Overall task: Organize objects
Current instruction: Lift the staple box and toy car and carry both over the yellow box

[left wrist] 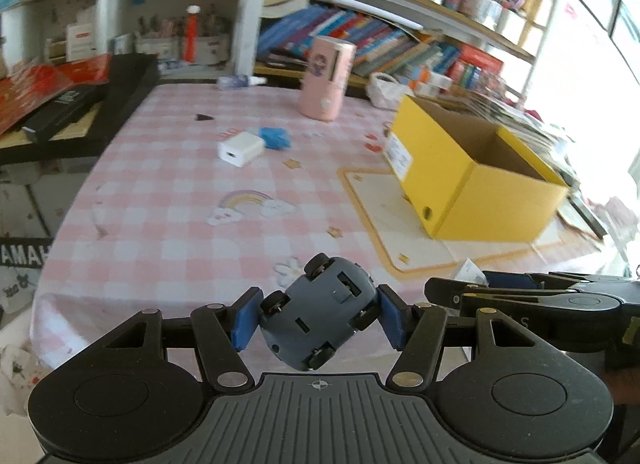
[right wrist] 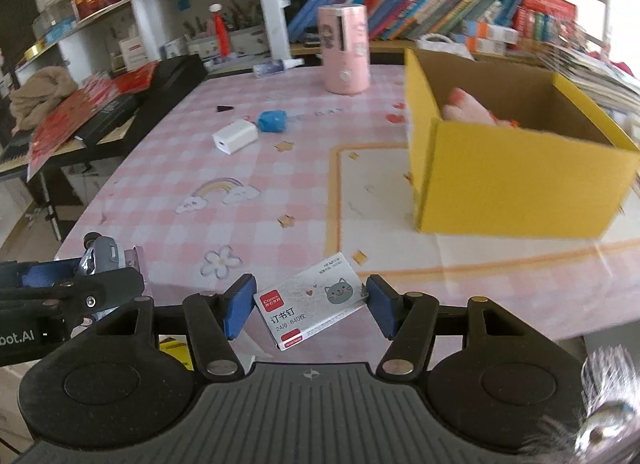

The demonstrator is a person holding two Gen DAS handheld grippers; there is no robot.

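Two grips, both loaded, above the pink checked tablecloth (left wrist: 168, 199).
Your left gripper (left wrist: 318, 316) clamps the small grey-blue toy car (left wrist: 320, 312), wheels up; your right gripper (right wrist: 310, 302) clamps the white staple box (right wrist: 312, 300), near the open yellow cardboard box (right wrist: 516, 179).

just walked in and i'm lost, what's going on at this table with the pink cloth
A person is tidying loose items with a pair of hand-held tongs. The left tongs are shut on a small grey toy car, held wheels up. The right tongs are shut on a box of staples with a cat on it. Both are held above the table's near edge, short of the open yellow box, which already holds something pink. A white charger and a blue object lie on the cloth.
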